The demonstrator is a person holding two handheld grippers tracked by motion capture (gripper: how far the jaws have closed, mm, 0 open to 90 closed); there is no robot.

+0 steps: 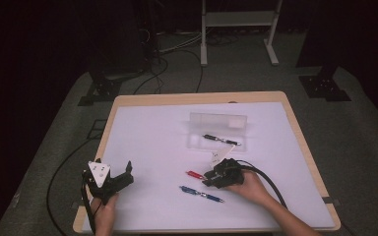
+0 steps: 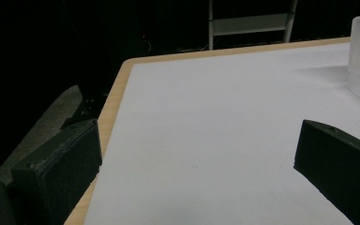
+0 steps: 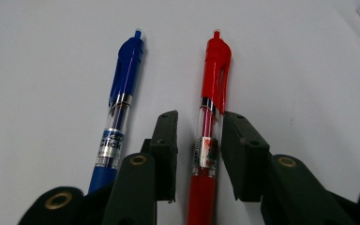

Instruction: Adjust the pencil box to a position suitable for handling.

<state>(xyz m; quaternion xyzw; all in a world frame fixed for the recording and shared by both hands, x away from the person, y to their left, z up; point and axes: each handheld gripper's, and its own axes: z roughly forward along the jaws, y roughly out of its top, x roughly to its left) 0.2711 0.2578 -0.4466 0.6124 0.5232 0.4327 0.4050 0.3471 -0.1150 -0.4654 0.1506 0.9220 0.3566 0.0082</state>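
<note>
A wooden-edged tabletop (image 1: 295, 128) carries a white mat (image 1: 152, 137) that covers almost all of it, leaving bare wood along the far edge and both side edges. Toward the far right part of the mat lies an open clear plastic case (image 1: 217, 130), its lid standing up at the back; a black pen (image 1: 220, 140) lies inside it, pointing toward the right edge.

The left gripper (image 1: 120, 178), held in the person's left hand (image 1: 104, 209), sits by the near left corner. Its jaws stand wide apart with nothing between them, and in the left gripper view they frame bare mat and the left edge of the tabletop.

The right gripper (image 3: 198, 140), held in the right hand (image 1: 250, 187), is low over the mat near the middle of the near edge. Its jaws are partly open and straddle the barrel of a red pen (image 3: 213, 89), one on each side; whether they press on it cannot be told. The red pen lies flat on the mat. Just beside it, outside the jaws and nearly parallel, lies a blue pen (image 3: 122, 93), closer to the near edge in the high view.
</note>
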